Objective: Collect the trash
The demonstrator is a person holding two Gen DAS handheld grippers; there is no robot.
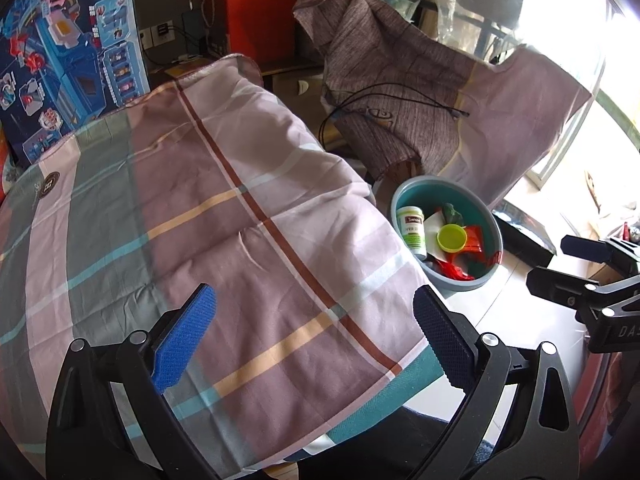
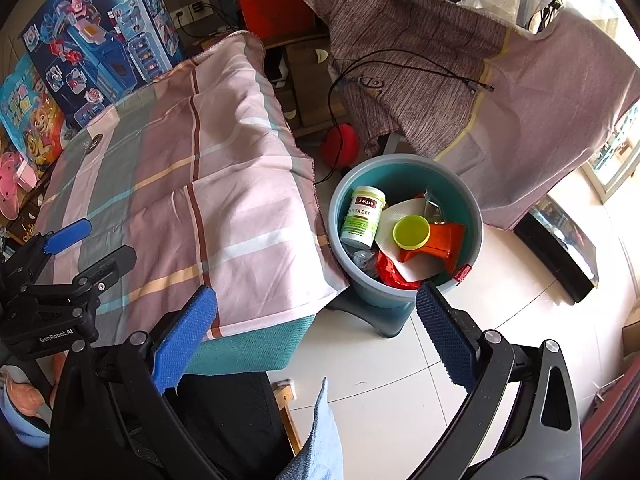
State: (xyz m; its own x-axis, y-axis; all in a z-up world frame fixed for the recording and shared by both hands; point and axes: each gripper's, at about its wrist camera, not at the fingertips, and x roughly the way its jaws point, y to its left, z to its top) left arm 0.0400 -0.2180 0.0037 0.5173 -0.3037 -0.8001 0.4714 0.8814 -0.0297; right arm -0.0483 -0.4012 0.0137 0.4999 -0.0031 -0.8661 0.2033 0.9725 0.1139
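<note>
Plastic bin (image 2: 404, 240): blue-grey outside, teal inside; stands on the tiled floor (image 2: 460, 360), touching the corner of the covered table at its 9 o'clock.
Bin contents: white supplement bottle (image 2: 362, 218) with green label at 10 o'clock; yellow-green cap (image 2: 411, 233) at centre; orange-red wrappers (image 2: 436, 250) from 3 to 6 o'clock; white paper (image 2: 394, 220) beneath the cap.
Table cover: plaid cloth (image 1: 208, 216), pink, grey and teal bands; nothing lies on the part in view.
Left gripper (image 1: 312, 344): released, jaws spread wide, nothing between them; held above the plaid cloth, bin at its 2 o'clock.
Right gripper (image 2: 316, 340): released, jaws spread wide, nothing held; held above the floor, bin at its 12 o'clock.
Background: brown-purple fabric (image 2: 440, 72) draped over furniture at 1 o'clock, black cable (image 2: 420, 60) across it; toy box (image 2: 100, 36) at 10 o'clock.
</note>
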